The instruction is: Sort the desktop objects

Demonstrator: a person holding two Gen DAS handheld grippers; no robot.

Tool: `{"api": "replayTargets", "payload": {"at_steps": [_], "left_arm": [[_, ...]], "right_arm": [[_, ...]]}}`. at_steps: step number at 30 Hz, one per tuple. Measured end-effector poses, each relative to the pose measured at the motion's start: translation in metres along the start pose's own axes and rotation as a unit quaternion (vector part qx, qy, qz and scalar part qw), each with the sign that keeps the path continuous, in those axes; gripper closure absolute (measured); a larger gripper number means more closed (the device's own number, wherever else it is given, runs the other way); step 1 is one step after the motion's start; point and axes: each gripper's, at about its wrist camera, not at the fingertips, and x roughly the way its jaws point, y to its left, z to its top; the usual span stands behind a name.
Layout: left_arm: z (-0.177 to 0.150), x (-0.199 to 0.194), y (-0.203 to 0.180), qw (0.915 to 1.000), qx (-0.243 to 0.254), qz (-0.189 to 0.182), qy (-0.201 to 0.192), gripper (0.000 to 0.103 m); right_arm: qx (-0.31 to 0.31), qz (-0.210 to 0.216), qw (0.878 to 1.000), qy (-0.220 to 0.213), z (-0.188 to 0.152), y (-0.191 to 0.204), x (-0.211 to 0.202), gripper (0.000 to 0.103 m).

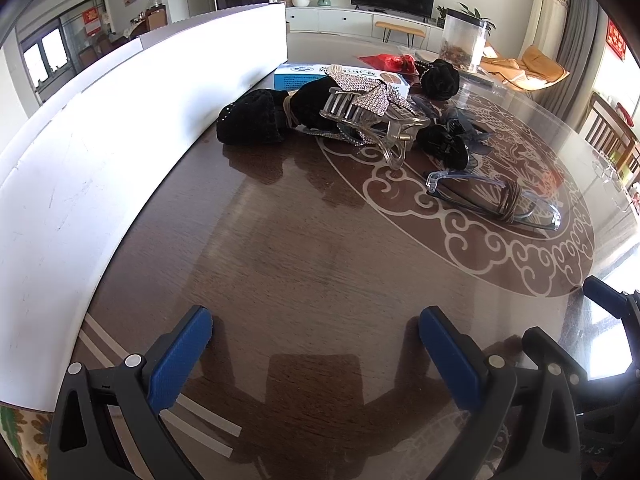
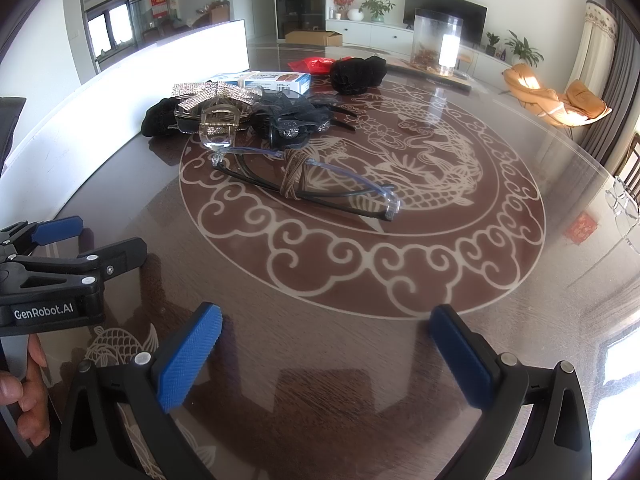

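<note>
A pile of hair accessories lies mid-table: a rhinestone bow (image 1: 362, 88) (image 2: 212, 94), a clear claw clip (image 1: 384, 128) (image 2: 218, 130), black scrunchies (image 1: 252, 118) (image 2: 358, 72) and a dark mesh clip (image 2: 298, 120). Clear-framed glasses (image 1: 492, 200) (image 2: 308, 184) with a brown hair tie round them lie nearer. A blue-white box (image 1: 308, 74) (image 2: 276, 80) sits behind the pile. My left gripper (image 1: 316, 344) is open and empty, low over the table, well short of the pile. My right gripper (image 2: 326, 344) is open and empty, short of the glasses. The left gripper also shows in the right wrist view (image 2: 60, 236).
A long white box wall (image 1: 120, 120) (image 2: 160, 76) runs along the left of the glass-topped brown table (image 1: 300, 248) (image 2: 360, 360). A clear jar (image 1: 464, 40) (image 2: 436, 42) and a red bag (image 1: 384, 60) (image 2: 312, 65) stand at the far side.
</note>
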Motion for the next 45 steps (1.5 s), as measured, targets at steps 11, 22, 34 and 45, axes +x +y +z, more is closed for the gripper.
{"api": "replayTargets", "payload": {"at_steps": [11, 22, 34, 45], "left_arm": [[0.001, 0.0, 0.007, 0.9999, -0.011, 0.006, 0.005, 0.0], [0.001, 0.0, 0.031, 0.9971, -0.067, 0.033, 0.015, 0.0], [0.0, 0.0, 0.03, 0.9972, -0.063, 0.038, 0.014, 0.0], [0.001, 0.001, 0.03, 0.9973, -0.062, 0.037, 0.011, 0.0]], "right_arm": [[0.0, 0.0, 1.0, 0.0, 0.0, 0.0, 0.001, 0.0], [0.0, 0.0, 1.0, 0.0, 0.0, 0.0, 0.0, 0.0], [-0.154, 0.036, 0.987, 0.004, 0.058, 0.005, 0.036, 0.0], [-0.118, 0.087, 0.989, 0.004, 0.086, 0.004, 0.065, 0.0]]}}
